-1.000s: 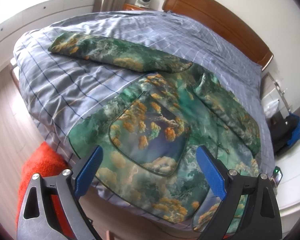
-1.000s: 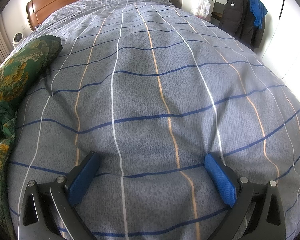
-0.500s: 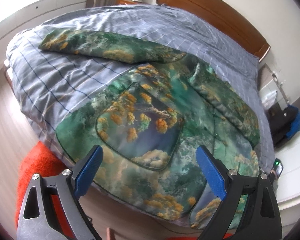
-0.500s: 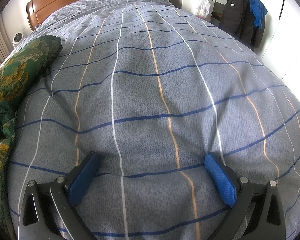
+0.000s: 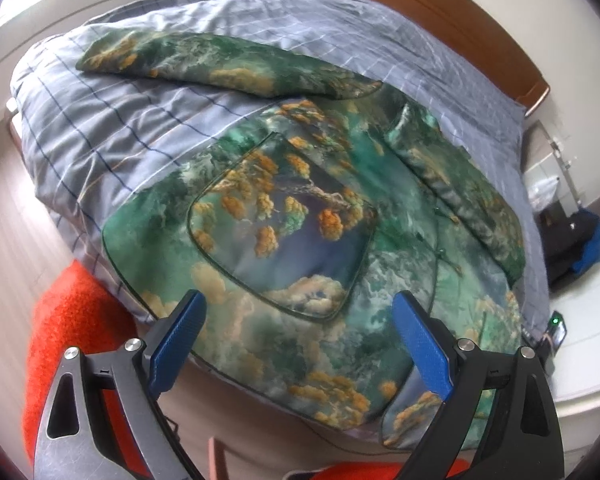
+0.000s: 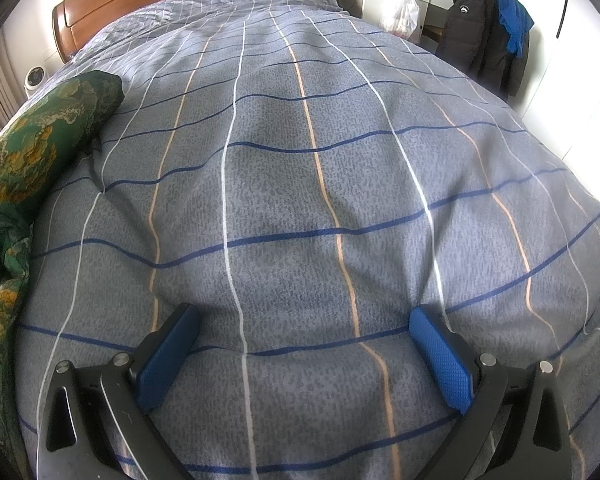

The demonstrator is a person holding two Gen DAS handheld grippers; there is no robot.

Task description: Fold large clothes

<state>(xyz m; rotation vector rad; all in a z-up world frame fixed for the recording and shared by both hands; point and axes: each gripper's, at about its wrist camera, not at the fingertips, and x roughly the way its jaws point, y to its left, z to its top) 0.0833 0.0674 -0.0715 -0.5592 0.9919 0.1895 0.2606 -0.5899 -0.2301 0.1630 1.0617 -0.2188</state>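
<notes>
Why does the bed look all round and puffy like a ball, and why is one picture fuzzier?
Both wrist views use fisheye lenses, so the striped duvet bulges and the corners go dark. The left wrist view looks slightly soft, with the green printed garment and floor smeared. The right wrist view is sharp and evenly daylit.

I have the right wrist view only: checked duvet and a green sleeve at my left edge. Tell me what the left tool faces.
Observer: The left tool is open, over the near hem of the green printed garment, holding nothing.
Operator: Describe how the garment lies.
Observer: Spread on the duvet, one sleeve stretched out toward the far side, a large pocket facing up.
Operator: Report anything below the bed edge.
Observer: An orange-red rug lies on the floor beside the bed, under the left tool.
</notes>
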